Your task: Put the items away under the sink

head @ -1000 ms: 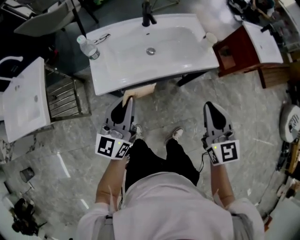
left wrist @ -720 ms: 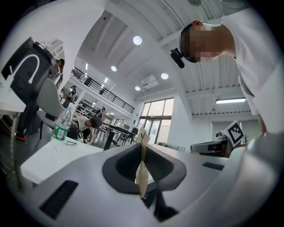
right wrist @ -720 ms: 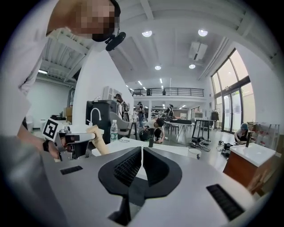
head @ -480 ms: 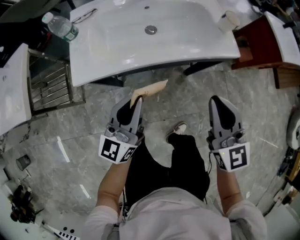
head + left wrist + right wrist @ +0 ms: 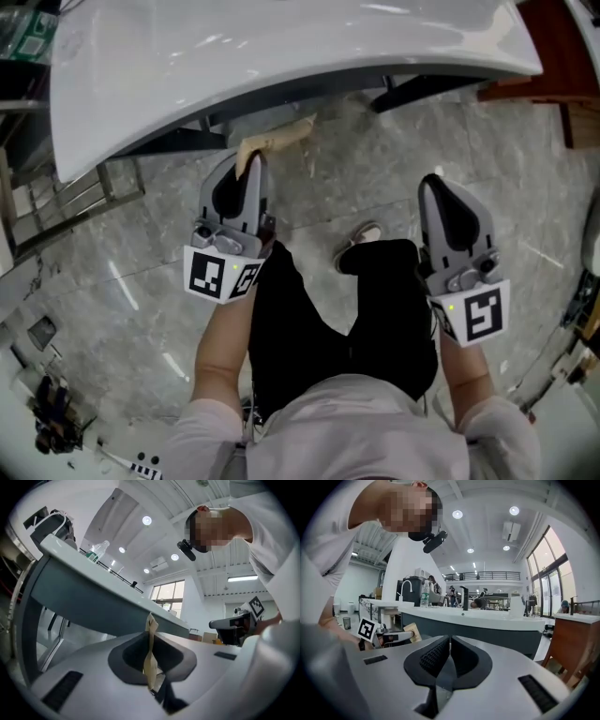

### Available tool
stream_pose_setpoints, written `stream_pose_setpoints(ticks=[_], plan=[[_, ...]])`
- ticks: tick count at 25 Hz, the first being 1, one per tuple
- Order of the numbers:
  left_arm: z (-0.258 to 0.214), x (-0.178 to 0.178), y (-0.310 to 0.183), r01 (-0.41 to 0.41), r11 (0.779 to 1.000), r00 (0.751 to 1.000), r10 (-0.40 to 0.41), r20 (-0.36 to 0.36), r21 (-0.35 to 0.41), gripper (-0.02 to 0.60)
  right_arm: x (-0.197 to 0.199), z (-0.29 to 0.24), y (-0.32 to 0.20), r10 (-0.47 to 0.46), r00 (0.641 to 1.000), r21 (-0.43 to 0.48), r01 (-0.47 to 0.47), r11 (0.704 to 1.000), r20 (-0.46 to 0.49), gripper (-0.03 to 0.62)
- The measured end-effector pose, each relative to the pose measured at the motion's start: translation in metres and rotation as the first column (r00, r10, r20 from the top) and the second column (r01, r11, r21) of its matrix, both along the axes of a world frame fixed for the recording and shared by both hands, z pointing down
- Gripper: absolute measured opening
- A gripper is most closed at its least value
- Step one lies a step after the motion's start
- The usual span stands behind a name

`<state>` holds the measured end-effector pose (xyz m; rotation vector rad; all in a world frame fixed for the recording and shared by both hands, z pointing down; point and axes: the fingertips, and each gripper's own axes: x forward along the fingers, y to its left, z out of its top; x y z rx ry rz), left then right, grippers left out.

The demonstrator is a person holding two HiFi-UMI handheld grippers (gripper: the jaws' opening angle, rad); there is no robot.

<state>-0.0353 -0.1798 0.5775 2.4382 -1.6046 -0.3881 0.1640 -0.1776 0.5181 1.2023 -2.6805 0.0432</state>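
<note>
Pinching a thin tan paper packet [image 5: 281, 137] edge-on in the left tongs [image 5: 253, 157], jaws pressed shut on it, just beneath the front rim of the white ceramic sink [image 5: 281, 56]. Holding the right tongs [image 5: 434, 180] closed and empty above the grey marbled floor [image 5: 375, 178].

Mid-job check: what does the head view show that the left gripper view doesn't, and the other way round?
Head view only: a shoe and the person's black trousers. Left gripper view only: ceiling lights and windows. Both: the sink, the right tongs, and the left tongs shut on a tan paper packet.
</note>
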Motion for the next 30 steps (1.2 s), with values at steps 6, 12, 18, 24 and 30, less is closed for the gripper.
stream_pose_setpoints(ticks=[6,12,18,24,30], plan=[[0.051,-0.012,-0.028,0.036,0.998,0.999,-0.036,0.003,0.050,0.021,0.000,0.034,-0.014,-0.003,1.000,0.048,0.004,0.999,-0.004,0.037],[0.089,-0.026,-0.061,0.083,0.992,0.997,-0.083,0.004,0.092,0.021,0.007,0.069,-0.022,0.013,1.000,0.060,-0.012,0.998,-0.009,0.038],[0.105,-0.043,-0.088,0.146,0.978,0.989,-0.146,-0.016,0.150,0.020,0.016,0.088,-0.027,0.032,0.999,0.072,-0.030,0.997,-0.027,0.038],[0.163,-0.047,-0.109,0.188,0.982,0.974,-0.189,0.127,0.017,0.017,0.014,0.096,-0.035,0.025,0.999,0.067,-0.023,0.997,-0.031,0.038],[0.221,-0.024,-0.116,0.137,0.969,0.976,-0.096,0.197,-0.206,0.014,0.022,0.095,-0.036,0.036,0.999,0.044,-0.035,0.998,-0.034,0.038]])
